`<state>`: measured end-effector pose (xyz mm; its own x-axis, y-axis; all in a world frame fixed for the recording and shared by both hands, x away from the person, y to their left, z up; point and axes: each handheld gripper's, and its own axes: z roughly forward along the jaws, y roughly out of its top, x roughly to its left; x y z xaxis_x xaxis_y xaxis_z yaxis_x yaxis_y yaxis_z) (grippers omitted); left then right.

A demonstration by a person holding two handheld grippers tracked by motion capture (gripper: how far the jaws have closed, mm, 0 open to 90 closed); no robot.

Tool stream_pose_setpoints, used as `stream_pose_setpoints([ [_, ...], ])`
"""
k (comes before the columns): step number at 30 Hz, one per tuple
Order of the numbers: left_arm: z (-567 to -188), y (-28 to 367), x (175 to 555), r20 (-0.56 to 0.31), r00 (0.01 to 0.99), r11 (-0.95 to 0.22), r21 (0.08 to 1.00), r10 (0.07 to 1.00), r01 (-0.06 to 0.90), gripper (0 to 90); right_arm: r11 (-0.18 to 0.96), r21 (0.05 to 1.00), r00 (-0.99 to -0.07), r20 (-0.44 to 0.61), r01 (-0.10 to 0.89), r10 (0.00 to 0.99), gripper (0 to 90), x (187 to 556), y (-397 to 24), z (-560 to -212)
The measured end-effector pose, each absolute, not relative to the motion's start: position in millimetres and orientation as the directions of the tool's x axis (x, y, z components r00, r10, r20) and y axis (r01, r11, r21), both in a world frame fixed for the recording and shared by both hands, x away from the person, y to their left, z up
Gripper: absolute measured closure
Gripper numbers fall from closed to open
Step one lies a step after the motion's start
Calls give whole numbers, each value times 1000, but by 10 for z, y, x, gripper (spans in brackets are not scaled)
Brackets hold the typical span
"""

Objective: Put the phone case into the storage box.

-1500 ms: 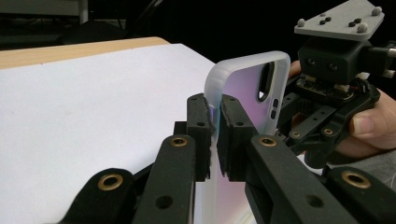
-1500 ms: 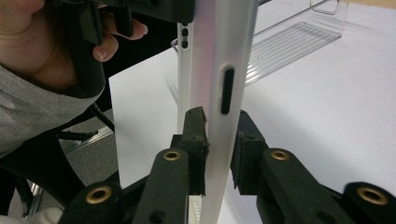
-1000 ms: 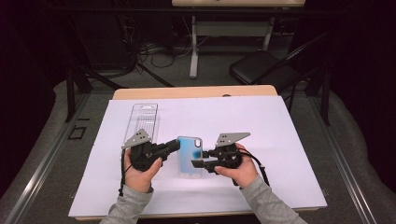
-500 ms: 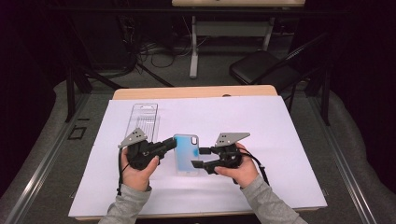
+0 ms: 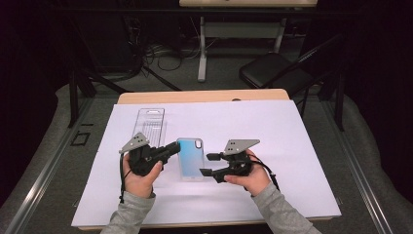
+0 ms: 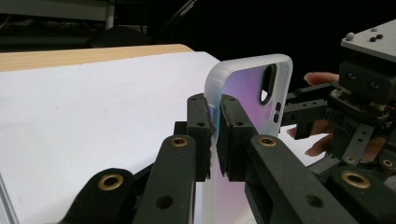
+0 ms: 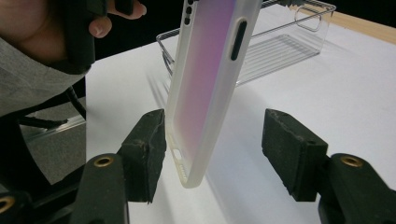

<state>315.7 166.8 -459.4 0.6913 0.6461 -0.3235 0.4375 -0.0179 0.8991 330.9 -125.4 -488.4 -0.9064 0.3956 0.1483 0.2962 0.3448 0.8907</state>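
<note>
A clear plastic tray [image 5: 149,127] lies flat on the left part of a white sheet [image 5: 292,146] that covers most of the bench [image 5: 204,96], whose wooden far edge shows beyond the sheet. On the floor past the bench, a black folding chair [image 5: 272,73] stands at the far right, a white table leg [image 5: 202,53] rises near the middle, and dark cables [image 5: 151,51] lie tangled at the far left

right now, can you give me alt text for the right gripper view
A phone case with a pink-to-blue sheen hangs on edge between the right gripper's open jaws, with the pads off it on both sides. Behind it a clear plastic tray lies on the white sheet, and the person's left hand is at the top left.
</note>
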Motion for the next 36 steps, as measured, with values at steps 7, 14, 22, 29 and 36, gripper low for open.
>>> stream_pose_setpoints([
  [7,-4583,1712,3165,-324,682,-4,902,656,432,846,343,893,-908,147,293,392,410,3303,-1260,-4879],
  [14,-4569,1762,3175,-325,676,6,903,661,429,846,364,882,-903,140,301,407,420,3315,-1284,-4874],
  [22,-4552,1813,3179,-333,666,25,904,668,427,846,383,864,-894,151,327,422,419,3349,-1313,-4882],
  [29,-4526,1888,3185,-335,654,42,906,678,421,846,377,867,-899,160,325,408,339,3381,-1345,-4883],
  [36,-4494,1971,3188,-337,645,60,910,686,411,846,365,860,-886,187,357,425,188,3390,-1380,-4874],
])
